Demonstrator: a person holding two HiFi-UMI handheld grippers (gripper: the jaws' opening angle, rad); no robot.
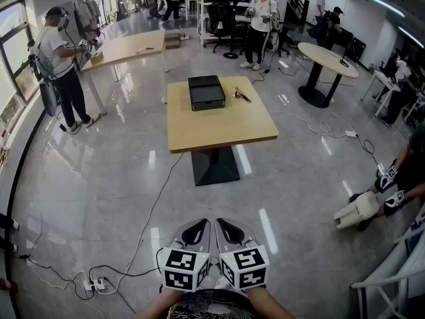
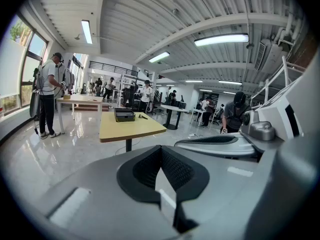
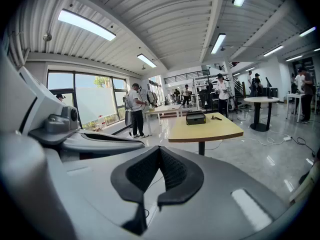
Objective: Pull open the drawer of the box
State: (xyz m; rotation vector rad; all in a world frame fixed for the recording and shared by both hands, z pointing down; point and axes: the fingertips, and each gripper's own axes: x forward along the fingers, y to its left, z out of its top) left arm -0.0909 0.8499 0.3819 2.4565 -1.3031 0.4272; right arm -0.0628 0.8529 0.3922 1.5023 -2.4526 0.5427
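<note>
A black box (image 1: 206, 92) lies flat on the far half of a square wooden table (image 1: 219, 130), well ahead of me across the floor. It also shows small in the left gripper view (image 2: 124, 115) and the right gripper view (image 3: 195, 117). I cannot make out its drawer from here. My left gripper (image 1: 196, 226) and right gripper (image 1: 226, 224) are held side by side close to my body, far short of the table. Both are shut with nothing in them, as their own views show: left gripper (image 2: 161, 151), right gripper (image 3: 159, 150).
A small dark tool (image 1: 240, 96) lies right of the box. Cables and a power strip (image 1: 93, 284) trail over the glossy floor at the left. A person (image 1: 398, 178) crouches at the right; others stand by a long table (image 1: 126, 47) and a round table (image 1: 327, 57).
</note>
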